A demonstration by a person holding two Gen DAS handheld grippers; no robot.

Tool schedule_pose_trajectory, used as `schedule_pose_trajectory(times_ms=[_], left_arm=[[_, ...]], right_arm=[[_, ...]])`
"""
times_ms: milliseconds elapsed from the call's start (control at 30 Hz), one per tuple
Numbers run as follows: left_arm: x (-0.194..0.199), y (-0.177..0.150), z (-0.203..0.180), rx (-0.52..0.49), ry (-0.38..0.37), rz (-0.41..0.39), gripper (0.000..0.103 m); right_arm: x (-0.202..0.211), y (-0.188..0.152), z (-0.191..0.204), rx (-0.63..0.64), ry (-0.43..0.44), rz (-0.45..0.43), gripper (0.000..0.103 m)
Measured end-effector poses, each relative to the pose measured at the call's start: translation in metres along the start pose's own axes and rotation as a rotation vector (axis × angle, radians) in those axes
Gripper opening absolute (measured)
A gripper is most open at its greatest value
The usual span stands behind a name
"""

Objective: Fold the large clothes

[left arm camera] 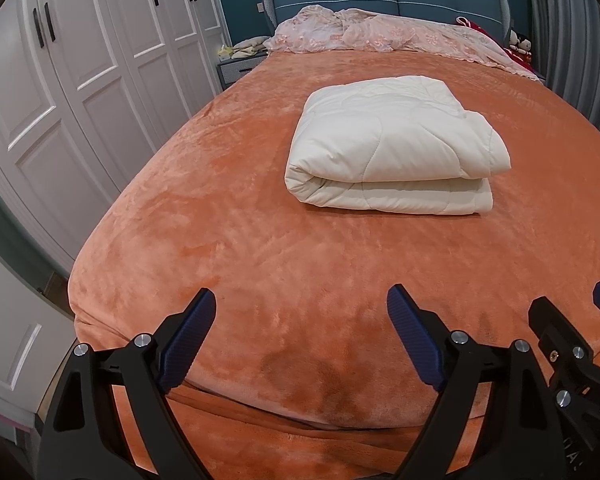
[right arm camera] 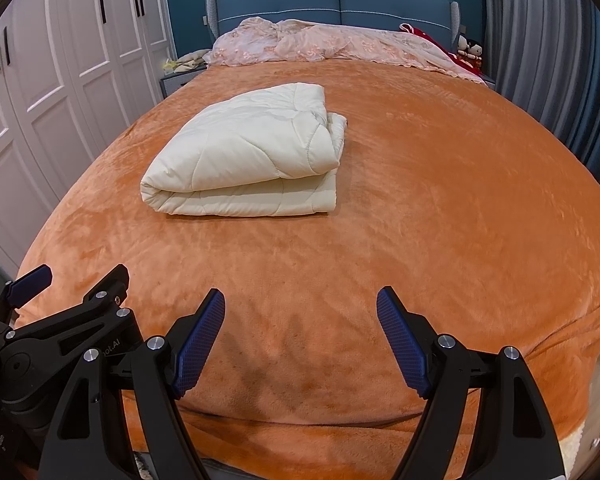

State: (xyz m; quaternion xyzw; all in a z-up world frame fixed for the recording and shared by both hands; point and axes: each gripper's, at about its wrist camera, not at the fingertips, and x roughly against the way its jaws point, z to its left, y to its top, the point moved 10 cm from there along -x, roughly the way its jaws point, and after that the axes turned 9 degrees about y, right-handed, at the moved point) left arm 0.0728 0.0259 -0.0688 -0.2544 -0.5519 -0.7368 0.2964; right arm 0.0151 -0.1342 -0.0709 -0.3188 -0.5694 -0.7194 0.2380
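I count one folded cream quilt (left arm camera: 396, 148) mid-bed on the orange blanket (left arm camera: 228, 248), folded edge toward me, long axis crosswise. My two grippers, left gripper (left arm camera: 300, 336) and right gripper (right arm camera: 300, 336), hover spread wide, empty.

Two wrist cameras side by side at the bed's (left arm camera: 260, 240) foot, angled down toward the headboard (right arm camera: 332, 0), sharing the folded quilt (left arm camera: 392, 144).

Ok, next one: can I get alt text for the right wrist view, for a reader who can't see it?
A cream quilt, folded into a thick bundle, lies on a bed covered by an orange blanket. The right tool is open and empty near the foot of the bed, with the left tool at the picture's left edge.
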Motion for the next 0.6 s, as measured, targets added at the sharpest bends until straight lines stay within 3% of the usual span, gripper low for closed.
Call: schedule_pose_trajectory(times_ms=[600], left_arm=[[0.0032, -0.0003, -0.0062, 0.007, 0.009, 0.007, 0.085]], right_arm=[[0.0006, 0.0008, 0.0016, -0.001, -0.006, -0.006, 0.076]])
